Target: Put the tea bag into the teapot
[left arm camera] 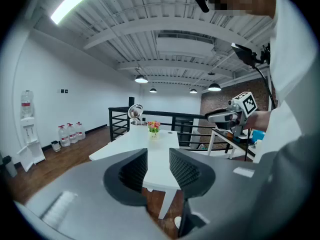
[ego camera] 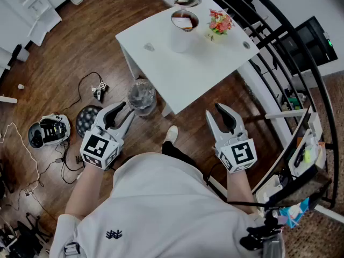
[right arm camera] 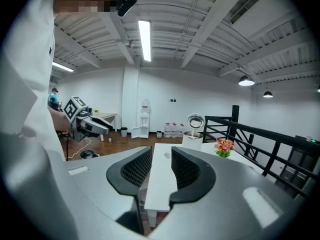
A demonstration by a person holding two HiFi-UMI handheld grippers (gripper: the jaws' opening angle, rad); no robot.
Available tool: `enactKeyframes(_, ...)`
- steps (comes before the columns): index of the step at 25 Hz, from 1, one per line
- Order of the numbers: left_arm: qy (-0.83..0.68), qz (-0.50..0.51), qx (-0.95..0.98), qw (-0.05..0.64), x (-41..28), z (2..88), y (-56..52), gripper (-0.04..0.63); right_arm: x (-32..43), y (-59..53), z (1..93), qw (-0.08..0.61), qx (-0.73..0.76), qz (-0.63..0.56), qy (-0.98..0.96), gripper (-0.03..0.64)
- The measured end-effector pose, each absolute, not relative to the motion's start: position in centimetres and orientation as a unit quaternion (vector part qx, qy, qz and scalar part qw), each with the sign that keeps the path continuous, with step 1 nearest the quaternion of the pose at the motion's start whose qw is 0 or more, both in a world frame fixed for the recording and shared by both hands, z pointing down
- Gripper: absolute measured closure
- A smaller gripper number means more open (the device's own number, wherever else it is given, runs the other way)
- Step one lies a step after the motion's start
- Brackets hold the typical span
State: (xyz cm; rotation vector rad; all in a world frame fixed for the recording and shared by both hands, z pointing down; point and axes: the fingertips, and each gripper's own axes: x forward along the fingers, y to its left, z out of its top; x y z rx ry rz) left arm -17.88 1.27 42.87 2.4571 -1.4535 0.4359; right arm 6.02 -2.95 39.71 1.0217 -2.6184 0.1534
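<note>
At the left edge of the head view, a white and black round device lies on the brown wooden floor among dark cables. To its right, in the lower left part, we hold the left gripper. Its two grey jaws stand a little apart, and in the left gripper view we see only the far table through the gap, so it holds nothing. Just above it in the frame, a transparent round bin stands on the floor beside a table leg.

The white rectangular table fills the upper middle. Toward its left side lies a small pale flat piece, as far as we can tell the tea bag. It rests on the bare top, well apart from both tools. Further right, near the far edge, stands the glass teapot with its round lid tipped open. A pale square shows inside it, but we cannot tell what it is. Beside it is a small pot of red and pink flowers.

The right gripper, in the lower middle right, has its jaws spread too, with nothing between. A black metal railing curves along the right side.
</note>
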Motion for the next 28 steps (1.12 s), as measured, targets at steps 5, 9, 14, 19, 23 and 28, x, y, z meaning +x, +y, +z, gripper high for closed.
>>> enactKeyframes(5,-0.512,0.149,0.836,0.128,-15.6,44.8,-8.1,0.476,10.2,-9.3,41.2,0.173,0.357,0.060,-0.916,0.497)
enactKeyframes(9,-0.517,0.166,0.826,0.149,-15.8,47.7,-13.8,0.458,12.2,-11.8,41.7,0.174,0.369,0.071,-0.910,0.497)
enactKeyframes(14,-0.519,0.214,0.812,0.161,-17.7,53.6,-21.6,0.420,13.9,-13.6,42.4,0.176,0.400,0.088,-0.895,0.497)
enactKeyframes(19,-0.513,0.253,0.793,0.207,-20.0,60.6,-28.4,0.407,14.7,-14.3,42.0,0.182,0.442,0.101,-0.872,0.497)
enactKeyframes(23,-0.505,0.273,0.786,0.232,-20.6,64.5,-32.4,0.393,14.6,-14.6,41.7,0.194,0.469,0.106,-0.855,0.497)
enactKeyframes(28,-0.486,0.306,0.783,0.238,-20.6,68.3,-35.6,0.382,14.0,-14.8,42.1,0.207,0.491,0.118,-0.838,0.497)
